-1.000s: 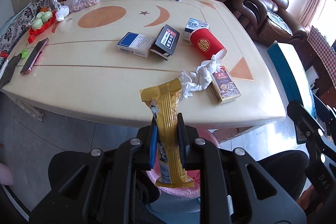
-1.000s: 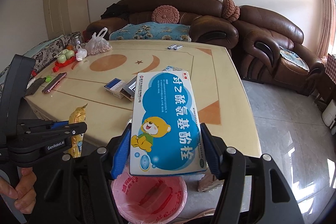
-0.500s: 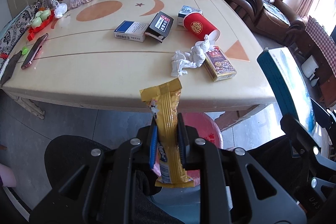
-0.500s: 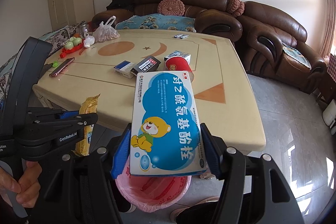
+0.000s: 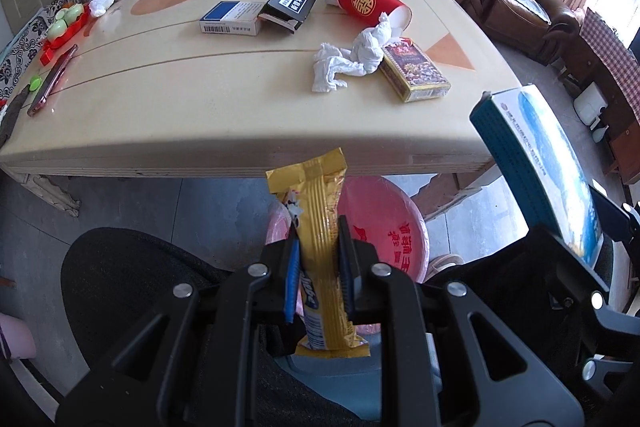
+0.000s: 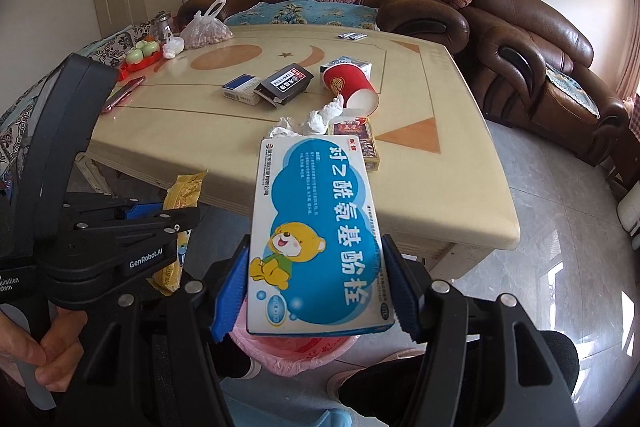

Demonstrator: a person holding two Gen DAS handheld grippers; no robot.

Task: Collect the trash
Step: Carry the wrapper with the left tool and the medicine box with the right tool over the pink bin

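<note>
Both tools lower than before over the pink bin [image 5: 394, 223], left tool [image 5: 319, 259] clamping yellow wrapper [image 5: 320, 227], right tool [image 6: 316, 291] clamping medicine box [image 6: 316, 239]

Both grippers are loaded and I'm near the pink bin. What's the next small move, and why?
Probably open the left gripper and drop the yellow wrapper. It hangs roughly over the pink-lined bin below the table edge, while the right gripper's medicine box hides most of the bin, so its aim is harder to judge.
</note>
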